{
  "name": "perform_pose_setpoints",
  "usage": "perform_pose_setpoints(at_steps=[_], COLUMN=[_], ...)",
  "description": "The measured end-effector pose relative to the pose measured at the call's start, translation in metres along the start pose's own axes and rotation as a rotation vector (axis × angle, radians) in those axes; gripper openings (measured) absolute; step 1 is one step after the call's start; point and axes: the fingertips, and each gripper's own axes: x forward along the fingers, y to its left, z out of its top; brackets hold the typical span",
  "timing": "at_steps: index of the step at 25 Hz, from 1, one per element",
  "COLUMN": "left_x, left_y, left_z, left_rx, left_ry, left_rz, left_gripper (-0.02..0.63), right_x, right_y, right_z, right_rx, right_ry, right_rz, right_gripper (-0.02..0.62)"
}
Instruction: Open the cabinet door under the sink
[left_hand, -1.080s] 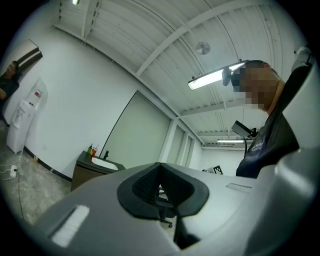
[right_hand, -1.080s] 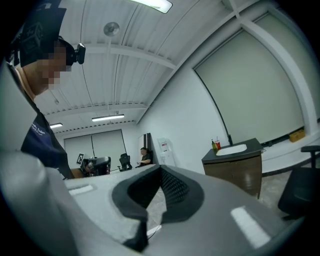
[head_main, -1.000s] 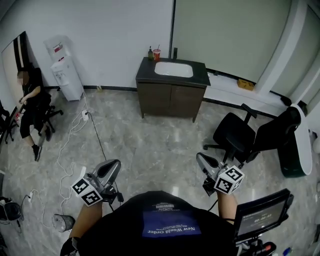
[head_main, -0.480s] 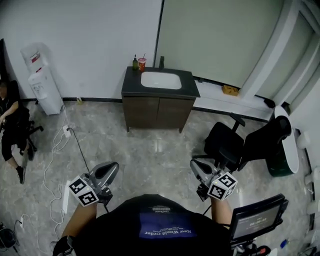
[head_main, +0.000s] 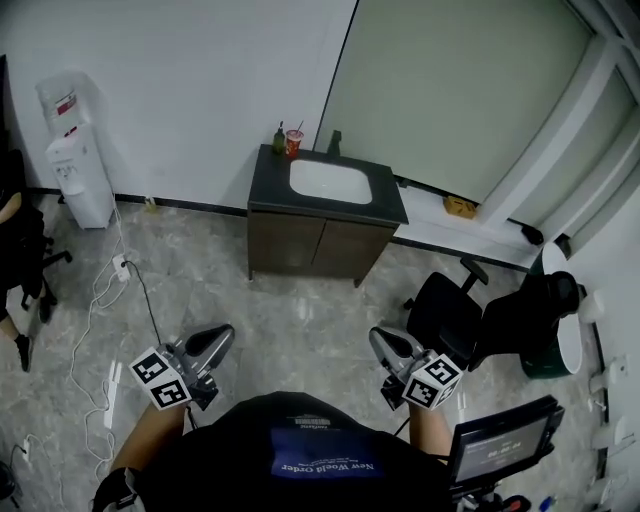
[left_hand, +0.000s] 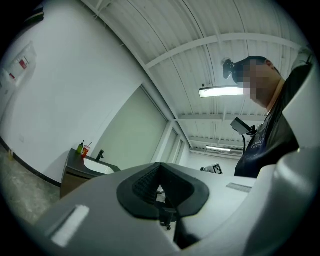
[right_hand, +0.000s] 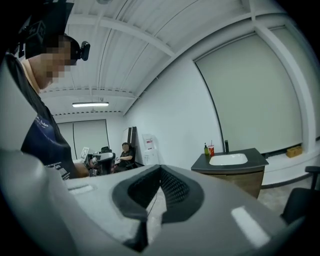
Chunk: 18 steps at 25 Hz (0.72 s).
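The dark wooden sink cabinet (head_main: 322, 243) stands against the far wall, its two doors closed, with a white basin (head_main: 330, 182) in its black top. It also shows in the left gripper view as the cabinet (left_hand: 71, 181) low at the left, and in the right gripper view as the cabinet (right_hand: 242, 181) at the right. My left gripper (head_main: 212, 342) (left_hand: 160, 168) and right gripper (head_main: 384, 345) (right_hand: 160, 171) are held in front of my body, well short of the cabinet. Both have their jaws together with nothing in them.
A green bottle (head_main: 279, 139) and a red cup (head_main: 293, 142) sit on the counter's back left corner. A water dispenser (head_main: 74, 160) stands at the left wall, with a cable (head_main: 118, 290) across the floor. Black office chairs (head_main: 450, 310) stand to the right, a screen (head_main: 500, 445) near my right arm.
I have walked toward the cabinet with both grippers carried along. The seated person at the left has slid almost out of view. Both jaws stay together.
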Motion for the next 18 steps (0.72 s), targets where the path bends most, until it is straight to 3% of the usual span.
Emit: perform_pose_setpoints(at_steps=[9, 18], left_x=[0.061, 0.173], left_y=[0.053, 0.073], left_z=[-0.001, 0.015], left_rx=[0.014, 0.041], left_ry=[-0.003, -0.06], left_rz=[0.09, 0.209], left_gripper=[0.0, 0.0], right_x=[0.07, 0.119], right_y=[-0.081, -0.201], right_z=[0.002, 0.057], right_rx=[-0.006, -0.136], right_ry=[0.042, 0.058], right_rz=[0.126, 0.265], right_gripper=[0.001, 0.0])
